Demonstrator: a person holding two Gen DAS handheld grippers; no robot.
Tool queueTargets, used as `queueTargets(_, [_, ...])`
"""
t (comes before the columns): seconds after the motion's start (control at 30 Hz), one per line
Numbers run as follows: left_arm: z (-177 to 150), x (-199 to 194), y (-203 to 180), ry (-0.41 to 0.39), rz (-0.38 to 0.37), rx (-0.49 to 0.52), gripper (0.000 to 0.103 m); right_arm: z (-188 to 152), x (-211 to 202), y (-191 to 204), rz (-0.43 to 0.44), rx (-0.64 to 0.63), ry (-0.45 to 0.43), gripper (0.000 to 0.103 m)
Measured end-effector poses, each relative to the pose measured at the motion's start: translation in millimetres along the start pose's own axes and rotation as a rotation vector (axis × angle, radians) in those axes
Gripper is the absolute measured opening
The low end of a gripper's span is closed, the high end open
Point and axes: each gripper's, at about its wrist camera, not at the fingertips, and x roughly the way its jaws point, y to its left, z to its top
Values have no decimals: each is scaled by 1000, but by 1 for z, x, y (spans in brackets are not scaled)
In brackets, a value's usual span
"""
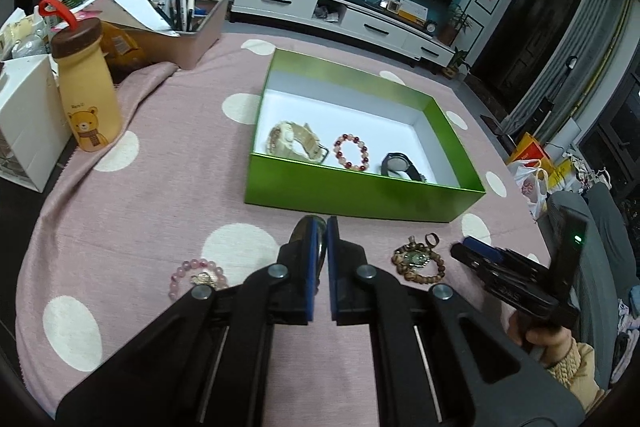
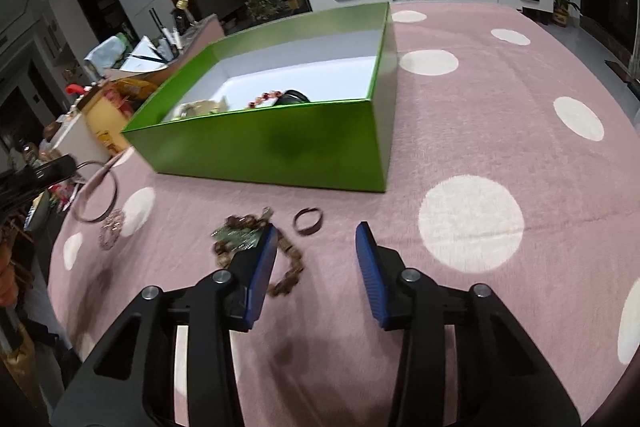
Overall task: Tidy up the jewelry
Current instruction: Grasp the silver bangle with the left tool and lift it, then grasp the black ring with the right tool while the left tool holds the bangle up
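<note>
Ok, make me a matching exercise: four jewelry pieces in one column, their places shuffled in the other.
1. red-and-white bead bracelet
2. pink bead bracelet
3. thin bangle
4. brown bead bracelet

A. clamped in the left hand-held gripper
B. inside the green box
C. on the cloth, left of the left hand-held gripper
D. on the cloth, by the open right hand-held gripper

Pairs: 1-B, 2-C, 3-A, 4-D

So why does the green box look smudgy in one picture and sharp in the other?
Right wrist view: the box and beads are smeared by motion blur. Left wrist view: the box is crisp, though the fisheye lens bends its edges.
</note>
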Motion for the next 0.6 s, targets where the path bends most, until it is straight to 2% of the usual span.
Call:
queueTargets(0.07, [0,3,-3,5,-8,-1,1,3,10,2,-26,-21,15,35])
queueTargets(0.27, [4,13,-11,16,-21,23,0,9,22,12,-42,-71,38,35])
queueTargets(0.37, [2,22,-12,35,-14,27,0,8,25,20,-77,-129,43,34])
queueTargets(0.4, [1,24,-11,43,-9,28,0,8,25,22,-87,-153,45,32])
queueTargets(0.47, [-4,32,-10,82,-20,34,1,8,28,24,-104,-189,49,20])
queueTargets(0.5, [-7,34,-11,95,-17,42,1,8,28,24,-106,-198,50,19])
queueTargets(0.57, [-14,41,-12,138,-17,59,18,8,28,21,-102,-202,45,19])
queueTargets(0.6, [-18,45,-13,153,-11,67,22,8,27,22,-103,-203,43,19])
